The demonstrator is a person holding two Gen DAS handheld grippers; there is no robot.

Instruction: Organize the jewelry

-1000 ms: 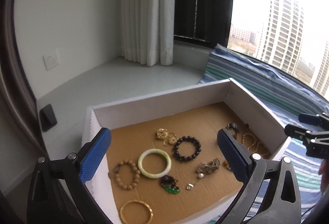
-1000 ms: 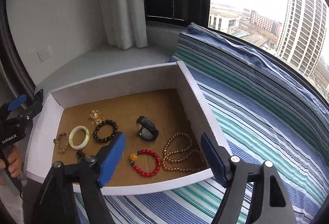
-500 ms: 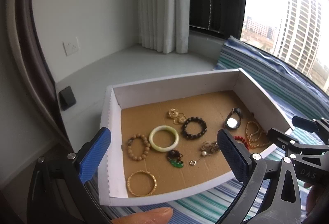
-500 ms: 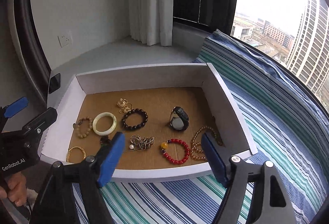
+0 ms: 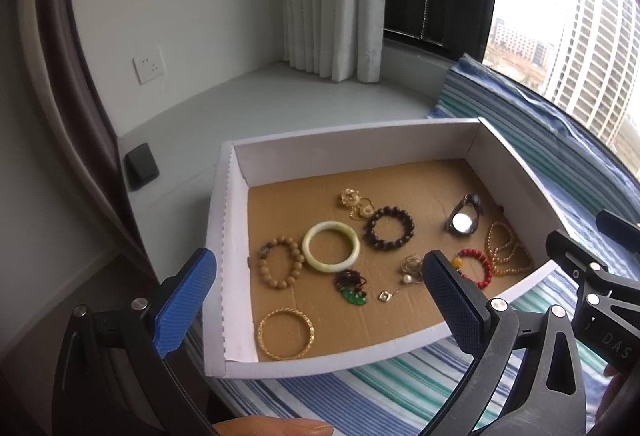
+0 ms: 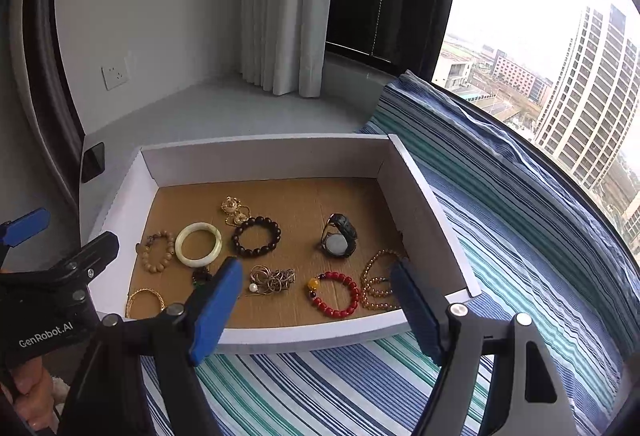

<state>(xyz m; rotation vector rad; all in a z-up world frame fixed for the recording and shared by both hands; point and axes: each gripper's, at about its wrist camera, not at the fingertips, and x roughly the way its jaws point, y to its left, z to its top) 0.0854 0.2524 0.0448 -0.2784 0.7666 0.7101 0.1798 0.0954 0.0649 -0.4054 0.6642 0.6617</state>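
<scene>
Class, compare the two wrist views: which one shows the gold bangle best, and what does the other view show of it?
The left wrist view: the gold bangle lies whole and unobstructed in the box's near corner. In the right wrist view only part of the bangle shows, cut off by the box wall and crowded by the left gripper.

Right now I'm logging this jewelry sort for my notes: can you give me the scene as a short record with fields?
container: white box with brown cardboard floor, on striped bedding
left side of box: tan bead bracelet, pale jade bangle, gold bangle
middle: dark bead bracelet, tangled chains
right side: black watch, red bead bracelet, amber bead necklace
left gripper: open, empty, short of the box
right gripper: open, empty
</scene>
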